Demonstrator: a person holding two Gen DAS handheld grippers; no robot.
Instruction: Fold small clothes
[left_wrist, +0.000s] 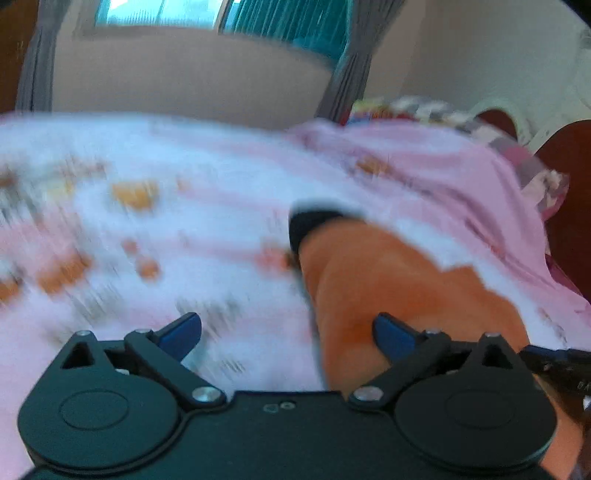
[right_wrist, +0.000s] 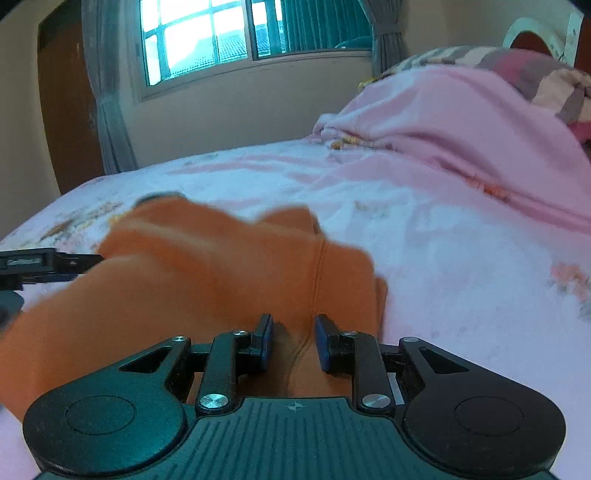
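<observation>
Orange cloth, a small garment (right_wrist: 207, 266), lies on a bed sheet (right_wrist: 443, 258) that is white and pink with small orange and grey prints. In the right wrist view it spreads from the near centre out to the left, with a stitched seam running toward the camera. A dark band (left_wrist: 314, 221) marks its far end in the left wrist view; whether that is a waistband or a cuff is too blurred to tell.

The right gripper (right_wrist: 293, 343) has its blue-padded jaws partly closed, with a ridge of orange fabric rising between them; the pads look close to the cloth, but a firm pinch cannot be confirmed. The left gripper (left_wrist: 286, 338) is released, its jaws spread wide, one blue pad over the sheet and the other touching or just over the orange cloth.

The garment looks light, soft and limp, likely to sag and bunch when lifted, and not slippery or fragile. An edge, seam or corner would probably give the surest hold, with both grippers sharing the load.

Its long axis seems to run away from the left camera, dark band farthest, though motion blur makes this uncertain.

Beyond it, a pink blanket (right_wrist: 461, 122) is heaped on the bed, and a window (right_wrist: 229, 40) sits in the far wall.
</observation>
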